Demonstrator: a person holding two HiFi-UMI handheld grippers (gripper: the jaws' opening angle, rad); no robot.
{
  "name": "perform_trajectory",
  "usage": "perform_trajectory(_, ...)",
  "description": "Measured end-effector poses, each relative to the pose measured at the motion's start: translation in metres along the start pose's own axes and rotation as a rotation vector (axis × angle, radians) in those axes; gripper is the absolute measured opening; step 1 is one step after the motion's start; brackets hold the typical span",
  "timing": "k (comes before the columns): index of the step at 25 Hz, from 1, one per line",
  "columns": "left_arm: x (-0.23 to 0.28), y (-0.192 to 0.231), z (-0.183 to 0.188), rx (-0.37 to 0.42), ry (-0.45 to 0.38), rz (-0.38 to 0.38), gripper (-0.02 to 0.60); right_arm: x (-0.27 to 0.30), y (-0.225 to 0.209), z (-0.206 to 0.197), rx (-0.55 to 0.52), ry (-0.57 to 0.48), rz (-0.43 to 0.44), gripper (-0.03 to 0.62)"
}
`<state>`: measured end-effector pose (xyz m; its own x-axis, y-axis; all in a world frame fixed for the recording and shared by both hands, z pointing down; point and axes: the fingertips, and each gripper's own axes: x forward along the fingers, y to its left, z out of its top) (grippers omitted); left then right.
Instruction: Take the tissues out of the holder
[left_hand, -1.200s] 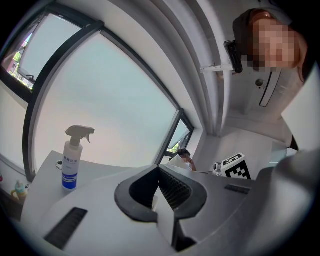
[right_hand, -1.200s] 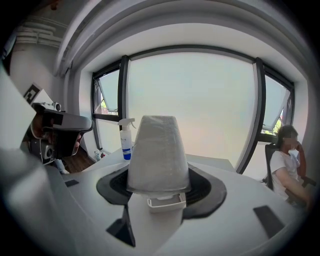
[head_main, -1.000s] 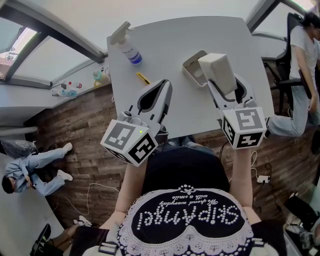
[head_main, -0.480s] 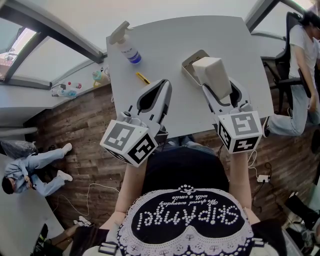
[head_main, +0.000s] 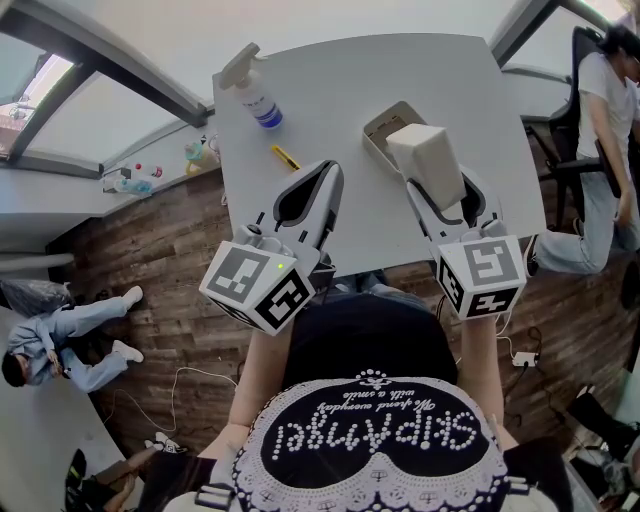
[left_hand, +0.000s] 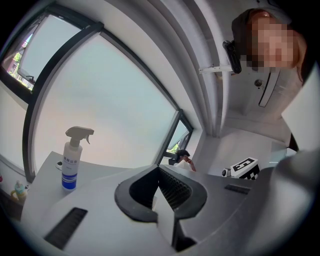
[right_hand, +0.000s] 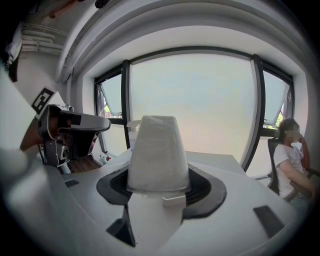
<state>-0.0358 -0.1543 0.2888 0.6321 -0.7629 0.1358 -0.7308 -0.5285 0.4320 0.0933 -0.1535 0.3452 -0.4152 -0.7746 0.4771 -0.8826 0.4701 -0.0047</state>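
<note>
A white block of tissues (head_main: 427, 163) is clamped between the jaws of my right gripper (head_main: 437, 188), lifted above the table. Just beyond it lies the grey tissue holder (head_main: 381, 133) on the white table (head_main: 340, 85), its near end hidden by the block. In the right gripper view the tissues (right_hand: 157, 152) stand up out of my right gripper (right_hand: 159, 189). My left gripper (head_main: 326, 175) hovers over the table's near left part, jaws shut together with nothing between them. The left gripper view shows the same closed left gripper (left_hand: 162, 194).
A spray bottle (head_main: 256, 96) stands at the table's far left corner, also visible as the spray bottle (left_hand: 71, 160). A small yellow item (head_main: 287, 156) lies near it. A seated person (head_main: 610, 120) is at the right; another person (head_main: 55, 345) sits on the floor at left.
My right gripper has drawn the tissue block slightly back toward me and a little to the left. The left gripper has stayed where it was.
</note>
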Motion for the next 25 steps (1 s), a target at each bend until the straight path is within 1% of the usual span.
perform_trajectory(6, 0.0, -0.002, 0.0, 0.004, -0.001, -0.008, 0.002, -0.006, 0.005, -0.001, 0.014, -0.011, 0.015, 0.267)
perform_trajectory(20, -0.001, -0.005, -0.001, 0.001, 0.002, -0.011, 0.002, -0.024, 0.006, -0.004, 0.061, -0.023, 0.008, 0.267)
perform_trajectory(25, -0.001, -0.003, -0.001, 0.006, 0.002, -0.012, 0.002, -0.027, 0.013, -0.007, 0.069, -0.022, 0.019, 0.267)
